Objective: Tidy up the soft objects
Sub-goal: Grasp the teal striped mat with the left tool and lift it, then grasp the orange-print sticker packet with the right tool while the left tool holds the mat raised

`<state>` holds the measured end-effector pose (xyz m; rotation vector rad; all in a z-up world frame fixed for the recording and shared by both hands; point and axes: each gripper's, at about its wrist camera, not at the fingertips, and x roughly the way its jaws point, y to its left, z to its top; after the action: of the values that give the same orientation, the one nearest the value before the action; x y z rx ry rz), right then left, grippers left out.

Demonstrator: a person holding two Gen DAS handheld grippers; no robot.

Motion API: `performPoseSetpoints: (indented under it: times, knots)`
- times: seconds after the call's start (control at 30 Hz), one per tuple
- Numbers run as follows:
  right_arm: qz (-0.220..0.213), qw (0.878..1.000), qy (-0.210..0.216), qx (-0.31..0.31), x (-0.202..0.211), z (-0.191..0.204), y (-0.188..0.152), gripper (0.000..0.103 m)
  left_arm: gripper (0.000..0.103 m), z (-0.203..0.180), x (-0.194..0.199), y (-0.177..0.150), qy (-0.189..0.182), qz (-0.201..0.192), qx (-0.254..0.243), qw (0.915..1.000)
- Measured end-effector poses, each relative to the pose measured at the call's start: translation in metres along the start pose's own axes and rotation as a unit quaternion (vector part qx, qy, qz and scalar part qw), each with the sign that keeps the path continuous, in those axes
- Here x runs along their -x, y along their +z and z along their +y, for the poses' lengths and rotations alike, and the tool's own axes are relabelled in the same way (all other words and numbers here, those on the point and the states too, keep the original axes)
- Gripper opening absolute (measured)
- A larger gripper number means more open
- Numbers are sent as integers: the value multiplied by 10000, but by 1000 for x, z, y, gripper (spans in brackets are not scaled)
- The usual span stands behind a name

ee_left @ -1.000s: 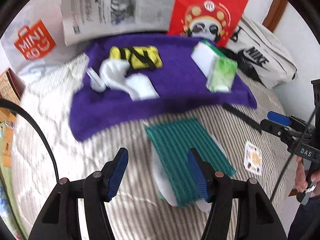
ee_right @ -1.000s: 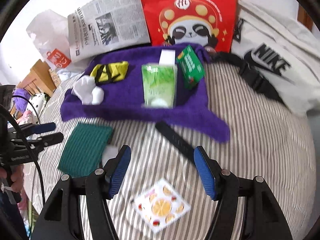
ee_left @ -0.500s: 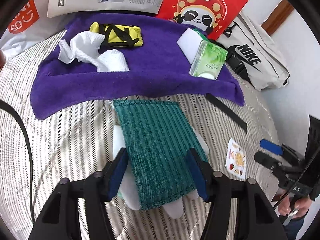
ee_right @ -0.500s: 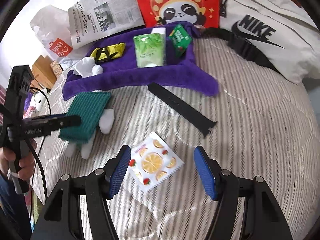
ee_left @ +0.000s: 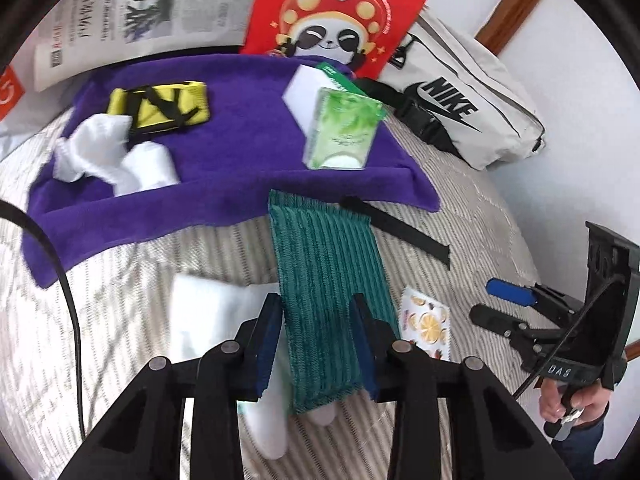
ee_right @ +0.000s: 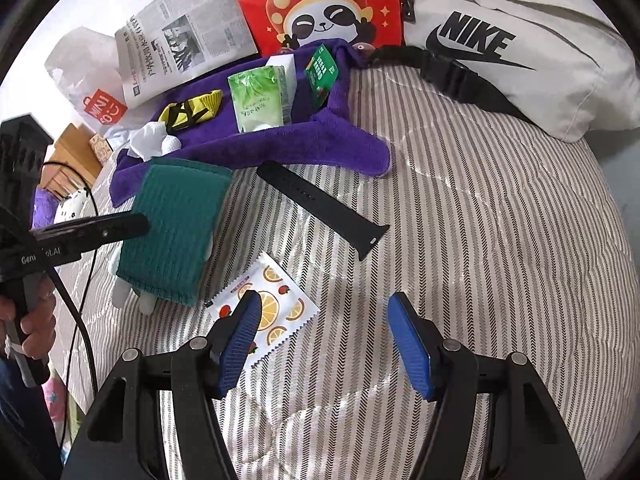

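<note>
left gripper (ee_left: 318,340): jaws have just been closing in, and now they pinch the near end of the green cloth (ee_left: 324,280) from both sides

green cloth: lying on the striped bed (ee_right: 480,240), far edge up against the purple towel (ee_left: 224,168), with some white soft thing (ee_left: 208,312) poking out from under it

right gripper (ee_right: 324,344): jaws wide apart, nothing between them but bedding; its left pad sits over the corner of a fruit-print packet (ee_right: 276,308)

fruit-print packet: flat on the bed, just beside the green cloth

black strap (ee_right: 320,208): flat on the bed between the packet and the purple towel

purple towel: spread out at the far side, already carrying a yellow pouch (ee_left: 160,108), crumpled white cloth (ee_left: 116,156), a green tissue pack (ee_left: 342,136), a white block (ee_left: 304,88) and a small green packet (ee_right: 321,76)

behind it all: newspaper (ee_right: 188,44), red panda bag (ee_right: 316,4), white Nike bag (ee_right: 512,40)

hands: a hand (ee_right: 34,316) grips the left handle, another hand (ee_left: 576,404) the right
</note>
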<state>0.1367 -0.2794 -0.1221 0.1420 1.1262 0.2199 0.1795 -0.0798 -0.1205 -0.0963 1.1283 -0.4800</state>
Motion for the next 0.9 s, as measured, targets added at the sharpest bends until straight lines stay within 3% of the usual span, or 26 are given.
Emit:
performPoseSetpoints:
  times: [0.17, 0.23, 0.33, 0.37, 0.6, 0.73, 0.9]
  knots:
    - [12, 9999, 21, -103, 1, -7, -1, 65, 34, -7, -21, 5, -196, 236, -86, 9995]
    - [36, 9999, -9, -124, 1, -11, -2, 65, 35, -9, -27, 5, -112, 303, -92, 9994]
    - [7, 9996, 137, -227, 3, -14, -5, 65, 56, -9, -32, 5, -164, 330, -64, 9993]
    - [12, 9994, 231, -252, 2, -14, -5, 65, 57, -8, -34, 5, -133, 352, -61, 9993]
    - [46, 9990, 451, -53, -11, 5, -2, 65, 55, -13, -44, 8, -287, 386, -43, 9988]
    - [86, 9988, 487, -21, -18, 8, -1, 65, 40, -24, -45, 9, -387, 348, -216, 9984]
    - [140, 9985, 521, -88, -25, 2, -4, 65, 35, -33, -48, 13, -543, 316, -312, 9975]
